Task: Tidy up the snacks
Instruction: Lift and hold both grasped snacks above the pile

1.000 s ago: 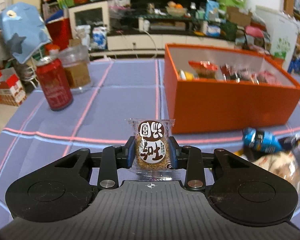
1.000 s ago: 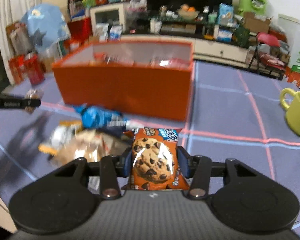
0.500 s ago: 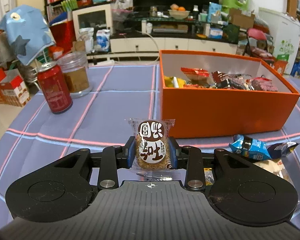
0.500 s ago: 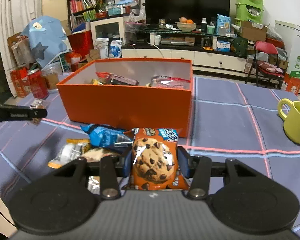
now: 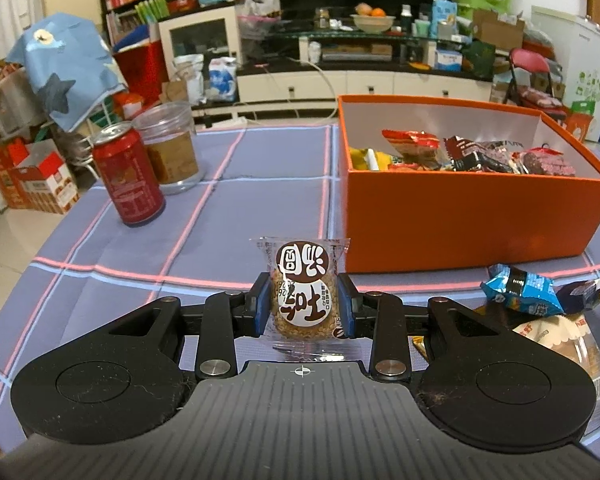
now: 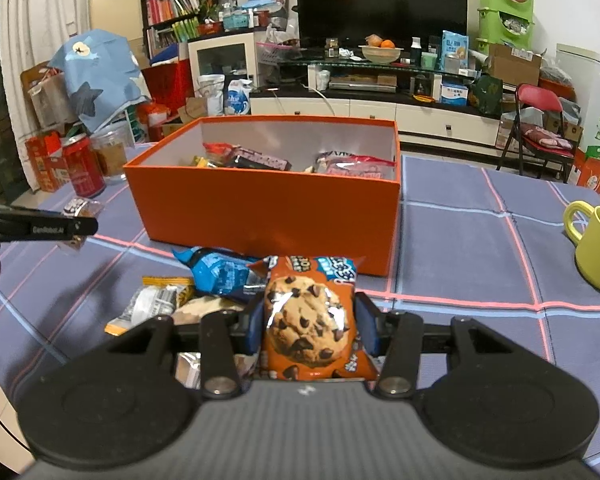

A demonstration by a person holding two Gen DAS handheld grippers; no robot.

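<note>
My left gripper (image 5: 303, 304) is shut on a small clear-wrapped sesame snack (image 5: 302, 296) with a brown and white label, held above the tablecloth left of the orange box (image 5: 460, 220). My right gripper (image 6: 307, 326) is shut on an orange chocolate-chip cookie packet (image 6: 310, 320), in front of the orange box (image 6: 268, 208). Several wrapped snacks lie inside the box. A loose pile with a blue packet (image 6: 220, 274) lies on the cloth before the box. The left gripper (image 6: 74, 226) with its snack shows at the far left of the right wrist view.
A red soda can (image 5: 128, 176) and a clear jar (image 5: 172, 148) stand at the table's left. A yellow-green mug (image 6: 596, 246) stands at the right. The blue checked tablecloth (image 5: 260, 184) covers the table. A cluttered living room lies behind.
Both views have tilted and risen, so more of the box's inside shows and the box looks farther away. Each gripper keeps its snack.
</note>
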